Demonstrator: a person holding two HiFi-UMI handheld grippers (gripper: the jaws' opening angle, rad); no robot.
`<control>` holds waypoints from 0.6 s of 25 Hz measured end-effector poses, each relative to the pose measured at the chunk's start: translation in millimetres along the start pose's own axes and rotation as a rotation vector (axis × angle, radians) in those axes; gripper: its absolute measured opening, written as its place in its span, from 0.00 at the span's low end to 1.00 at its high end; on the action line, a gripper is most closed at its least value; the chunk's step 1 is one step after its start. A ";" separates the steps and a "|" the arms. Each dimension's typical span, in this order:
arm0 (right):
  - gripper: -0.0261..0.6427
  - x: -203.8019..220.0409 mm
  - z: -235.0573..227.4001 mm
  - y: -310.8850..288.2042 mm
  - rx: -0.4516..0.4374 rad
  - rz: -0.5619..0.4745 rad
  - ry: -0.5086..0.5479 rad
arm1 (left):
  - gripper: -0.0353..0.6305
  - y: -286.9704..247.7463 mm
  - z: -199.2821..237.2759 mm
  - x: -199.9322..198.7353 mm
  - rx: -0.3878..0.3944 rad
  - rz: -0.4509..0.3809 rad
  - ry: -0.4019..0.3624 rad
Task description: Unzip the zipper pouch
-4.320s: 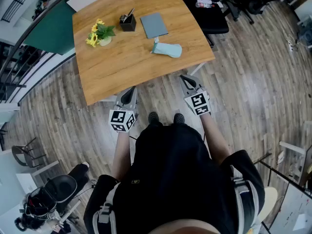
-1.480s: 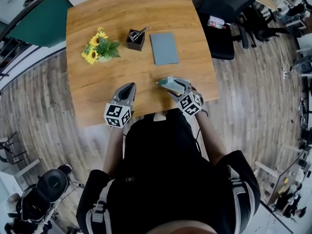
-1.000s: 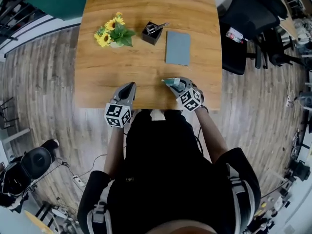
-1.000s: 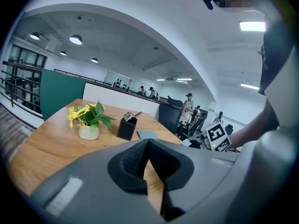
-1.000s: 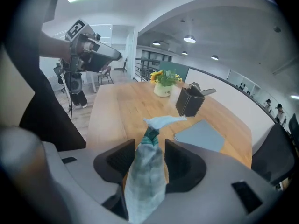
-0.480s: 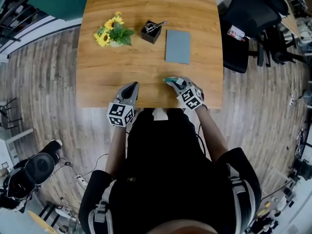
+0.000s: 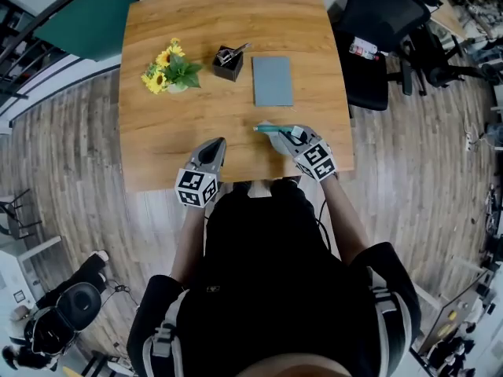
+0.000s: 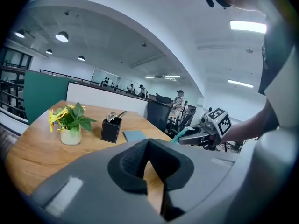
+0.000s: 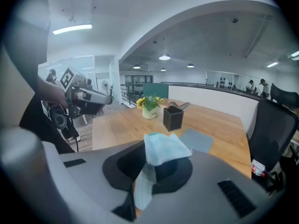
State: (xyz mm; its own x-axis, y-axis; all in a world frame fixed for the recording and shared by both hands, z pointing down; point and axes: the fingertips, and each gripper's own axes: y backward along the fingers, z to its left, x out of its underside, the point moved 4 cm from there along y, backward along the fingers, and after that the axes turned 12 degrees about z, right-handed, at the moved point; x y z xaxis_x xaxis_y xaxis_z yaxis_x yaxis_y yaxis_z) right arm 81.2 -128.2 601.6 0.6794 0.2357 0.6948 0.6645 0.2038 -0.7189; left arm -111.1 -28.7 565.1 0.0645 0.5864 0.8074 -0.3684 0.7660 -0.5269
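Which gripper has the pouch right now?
The right gripper: its jaws have just been closing and pinch the light blue zipper pouch. The left gripper is shut with nothing between its jaws.

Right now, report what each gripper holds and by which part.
Right gripper, its jaws just closing, pinches the teal zipper pouch by one end. Left gripper is shut, empty.

Wooden table (image 7: 196, 120), squarish top, on plank floor (image 7: 71, 155). Far half holds a row of three: sunflower pot (image 7: 169, 73) at left, black pen holder (image 7: 228, 61) in the middle, flat grey-blue pad (image 7: 272, 80) at right. None touching.
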 end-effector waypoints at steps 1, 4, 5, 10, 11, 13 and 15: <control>0.08 -1.6 0.5 4.1 0.000 -0.013 -0.011 | 0.05 -1.4 -1.6 -1.2 0.009 0.001 -0.010; 0.08 -5.8 4.5 13.2 0.004 -0.032 -0.023 | 0.05 -5.1 -3.8 -5.6 0.027 0.003 -0.038; 0.08 -6.9 6.4 15.8 0.005 -0.036 -0.023 | 0.05 -5.7 -3.6 -7.2 0.032 0.001 -0.043; 0.08 -11.8 12.7 30.0 0.018 -0.087 -0.051 | 0.05 -6.6 -2.8 -14.6 0.052 -0.003 -0.081; 0.08 -13.1 14.2 33.5 0.019 -0.103 -0.057 | 0.05 -6.4 -2.0 -15.0 0.053 -0.002 -0.085; 0.08 -15.8 18.0 41.0 0.014 -0.136 -0.065 | 0.05 -5.7 -0.1 -14.8 0.057 0.000 -0.087; 0.08 -19.1 21.2 49.3 0.007 -0.169 -0.072 | 0.05 -4.8 0.8 -14.8 0.065 0.001 -0.092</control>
State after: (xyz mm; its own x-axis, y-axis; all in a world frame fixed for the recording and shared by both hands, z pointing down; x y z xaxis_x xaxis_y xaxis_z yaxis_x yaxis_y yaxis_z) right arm 94.4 -102.6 552.5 0.5337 0.2653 0.8030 0.7651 0.2531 -0.5921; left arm -111.0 -41.2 555.9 -0.0201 0.5582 0.8294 -0.4277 0.7451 -0.5118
